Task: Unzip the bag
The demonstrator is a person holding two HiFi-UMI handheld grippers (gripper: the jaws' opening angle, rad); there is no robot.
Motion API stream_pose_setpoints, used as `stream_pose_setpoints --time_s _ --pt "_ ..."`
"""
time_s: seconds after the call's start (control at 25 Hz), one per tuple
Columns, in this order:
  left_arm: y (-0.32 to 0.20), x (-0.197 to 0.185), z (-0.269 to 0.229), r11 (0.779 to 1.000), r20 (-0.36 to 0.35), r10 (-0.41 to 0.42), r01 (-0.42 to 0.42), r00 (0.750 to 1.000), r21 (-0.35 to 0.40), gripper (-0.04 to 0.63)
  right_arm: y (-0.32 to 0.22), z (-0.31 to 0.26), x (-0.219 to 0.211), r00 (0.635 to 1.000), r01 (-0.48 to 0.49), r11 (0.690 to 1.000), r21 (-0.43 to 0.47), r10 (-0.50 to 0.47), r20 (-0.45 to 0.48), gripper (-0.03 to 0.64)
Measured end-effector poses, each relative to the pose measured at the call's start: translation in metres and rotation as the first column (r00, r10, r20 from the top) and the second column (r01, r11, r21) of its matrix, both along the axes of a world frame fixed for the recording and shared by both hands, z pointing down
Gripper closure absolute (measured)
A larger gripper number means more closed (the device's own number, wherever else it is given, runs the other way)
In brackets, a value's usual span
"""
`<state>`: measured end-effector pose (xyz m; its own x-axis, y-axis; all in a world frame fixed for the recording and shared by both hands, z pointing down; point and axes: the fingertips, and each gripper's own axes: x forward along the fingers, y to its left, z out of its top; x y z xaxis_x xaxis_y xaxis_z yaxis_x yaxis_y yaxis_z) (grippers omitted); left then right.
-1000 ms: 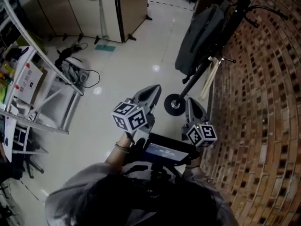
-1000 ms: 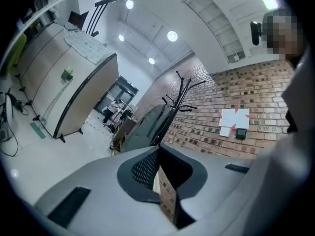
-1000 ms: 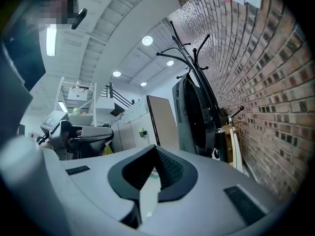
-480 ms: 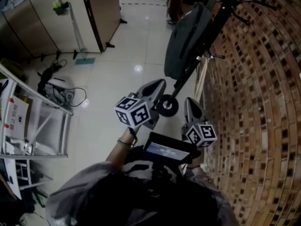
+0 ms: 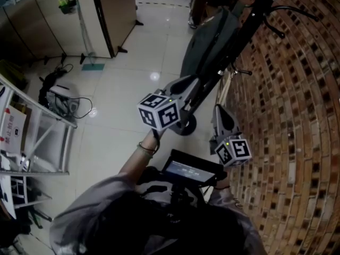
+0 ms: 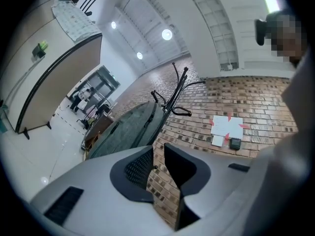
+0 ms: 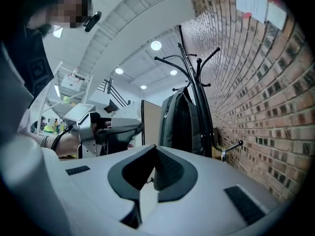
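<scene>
A grey backpack (image 5: 208, 42) hangs on a black coat rack (image 5: 249, 15) beside the brick wall. In the left gripper view the backpack (image 6: 125, 132) lies just beyond the jaws, with its dark zipper line running down it. My left gripper (image 5: 185, 83) is raised toward the bag's lower part. Its jaws (image 6: 158, 154) are opening, with a narrow gap and nothing between them. My right gripper (image 5: 220, 113) hangs lower, near the wall, apart from the bag. Its jaws (image 7: 155, 149) are shut and empty, and the backpack (image 7: 179, 122) hangs ahead of them.
The rack's wheeled foot (image 5: 186, 125) stands on the tiled floor below the left gripper. A brick wall (image 5: 287, 89) runs along the right. Metal shelving (image 5: 37, 137) and cables (image 5: 58, 97) are at the left, a cabinet (image 5: 111, 9) at the back. Papers (image 6: 227, 128) hang on the wall.
My left gripper has risen and moved forward toward the bag. The right gripper has barely shifted. The head view has swung so the bag sits nearer the middle.
</scene>
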<state>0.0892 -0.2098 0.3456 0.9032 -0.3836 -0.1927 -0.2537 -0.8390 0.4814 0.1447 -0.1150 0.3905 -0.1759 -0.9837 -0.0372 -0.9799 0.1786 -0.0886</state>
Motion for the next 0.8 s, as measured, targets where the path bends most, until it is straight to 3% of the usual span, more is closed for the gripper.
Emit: stream_pose_setpoints --time_s 0.48,0.8 --pt "-0.056 0.055 -0.031 0.988 -0.042 -0.152 0.152 0.987 -0.005 0.489 -0.051 -0.018 0.061 0.979 0.202 0.979 0.030 -0.201 -0.011 0.626" --pt "-0.069 0.061 -0.037 0.964 -0.053 -0.248 0.242 0.967 -0.109 0.451 -0.065 -0.010 0.076 0.954 0.299 0.953 0.050 -0.300 0.025 0.626"
